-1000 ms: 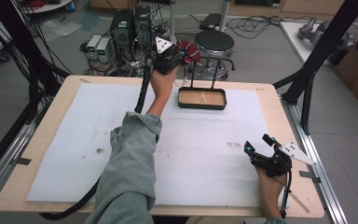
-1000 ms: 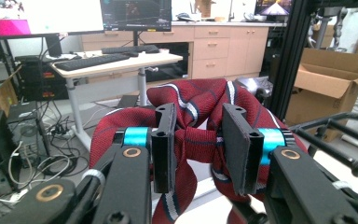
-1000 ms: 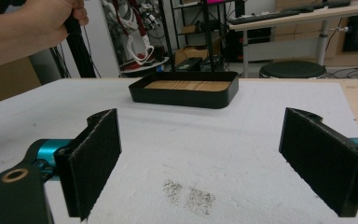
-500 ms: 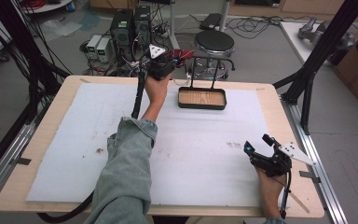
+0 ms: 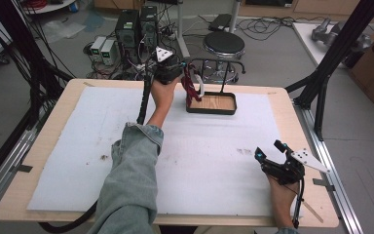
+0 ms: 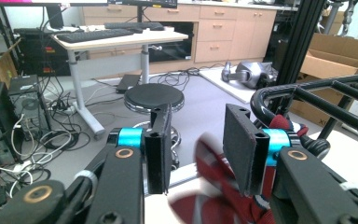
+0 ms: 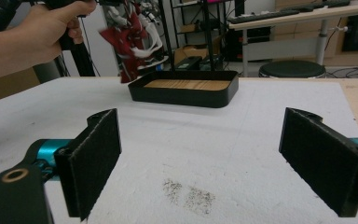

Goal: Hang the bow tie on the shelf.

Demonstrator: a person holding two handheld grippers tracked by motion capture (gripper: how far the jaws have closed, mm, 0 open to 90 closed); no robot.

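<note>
Left gripper [image 5: 187,78]: at the far edge of the table, beside the left end of the rack; its jaws have just been opening, and a gap shows between the two black pads in the left gripper view.
Between its jaws: nothing is pressed; the red and white thing [image 6: 223,186] shows blurred low in the gap, and I cannot tell whether it touches a pad.
Red and white thing [image 5: 191,87]: hangs at the left end of the black rack [image 5: 219,61], over the left end of the tray, just beside the left gripper.
Tray [image 5: 211,110]: black rim, wooden floor, on the far middle of the white mat [image 5: 78,146].
Right gripper [image 5: 268,155]: near right corner of the table, well apart from the tray; jaws spread wide, with only the mat seen between them.
Left hand [image 7: 51,23]: seen far left in the right gripper view, next to the hanging thing.
</note>
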